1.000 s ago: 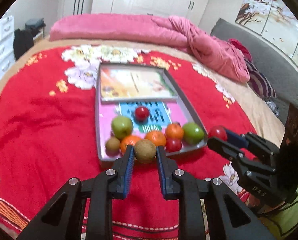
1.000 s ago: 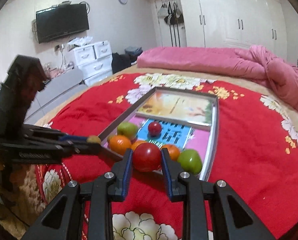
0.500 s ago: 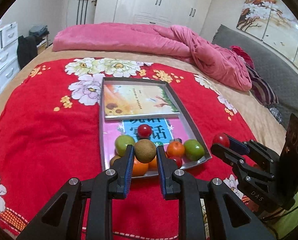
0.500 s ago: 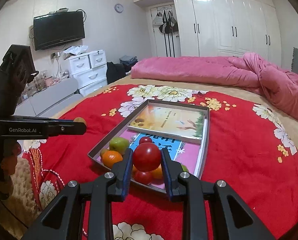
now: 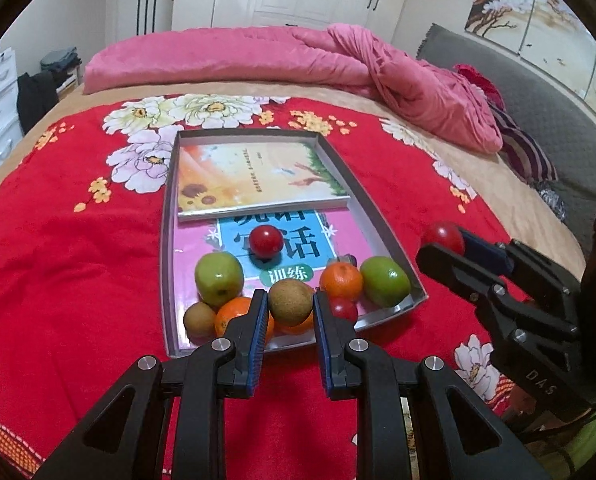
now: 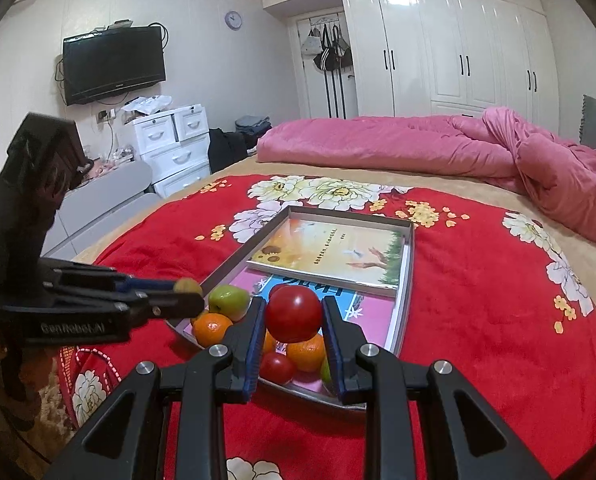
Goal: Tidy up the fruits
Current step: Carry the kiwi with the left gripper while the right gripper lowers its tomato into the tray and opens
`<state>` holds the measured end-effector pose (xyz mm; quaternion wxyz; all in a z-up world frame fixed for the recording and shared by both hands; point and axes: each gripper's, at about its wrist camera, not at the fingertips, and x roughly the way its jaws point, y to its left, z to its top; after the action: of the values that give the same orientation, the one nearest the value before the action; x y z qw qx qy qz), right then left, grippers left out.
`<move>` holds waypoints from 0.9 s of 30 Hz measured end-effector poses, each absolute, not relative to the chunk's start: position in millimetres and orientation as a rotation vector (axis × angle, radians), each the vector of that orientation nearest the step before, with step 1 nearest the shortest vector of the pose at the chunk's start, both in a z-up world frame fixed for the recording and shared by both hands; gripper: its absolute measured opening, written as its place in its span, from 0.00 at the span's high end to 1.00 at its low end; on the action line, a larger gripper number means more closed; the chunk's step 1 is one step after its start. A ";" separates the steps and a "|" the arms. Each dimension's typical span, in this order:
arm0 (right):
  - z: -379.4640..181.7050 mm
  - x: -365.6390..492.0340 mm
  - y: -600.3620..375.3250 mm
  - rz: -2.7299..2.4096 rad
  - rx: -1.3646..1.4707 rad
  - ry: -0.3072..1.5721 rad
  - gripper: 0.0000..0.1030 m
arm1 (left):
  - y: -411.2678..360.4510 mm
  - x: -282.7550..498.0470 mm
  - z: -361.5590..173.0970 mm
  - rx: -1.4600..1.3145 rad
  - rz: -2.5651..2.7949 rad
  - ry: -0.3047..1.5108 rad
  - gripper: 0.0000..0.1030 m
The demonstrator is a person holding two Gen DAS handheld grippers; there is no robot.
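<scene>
A shallow grey tray lies on the red flowered bedspread and holds several fruits at its near end: two green apples, oranges, a kiwi and small red fruits. My left gripper is shut on a brown kiwi, held above the tray's near edge. My right gripper is shut on a red apple, also over the tray's near end. Each gripper shows in the other's view: the right gripper and the left gripper.
Two books lie in the tray's far half. A rumpled pink duvet lies across the far side of the bed. White drawers, a wall TV and wardrobes stand beyond the bed.
Both grippers drew back and rose a little, keeping their fruit; the tray now sits farther off and more of the room shows in the right wrist view.
</scene>
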<state>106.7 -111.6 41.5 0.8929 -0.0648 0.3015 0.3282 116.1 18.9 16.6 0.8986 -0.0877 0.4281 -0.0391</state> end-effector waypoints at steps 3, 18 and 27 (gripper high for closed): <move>40.9 108.5 -110.6 0.683 -0.136 0.627 0.73 | 16.4 118.9 12.4 -0.173 -0.083 0.894 0.78; 31.1 117.1 -103.9 0.685 -0.160 0.651 0.73 | 11.2 127.1 -4.4 -0.160 -0.089 0.931 0.78; 23.0 119.4 -99.2 0.686 -0.184 0.669 0.73 | 10.9 130.1 -13.7 -0.161 -0.094 0.950 0.78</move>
<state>119.4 -99.2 23.0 0.8834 -0.0883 0.3213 0.3296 130.1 10.9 -13.7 0.8850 -0.0773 0.4569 -0.0451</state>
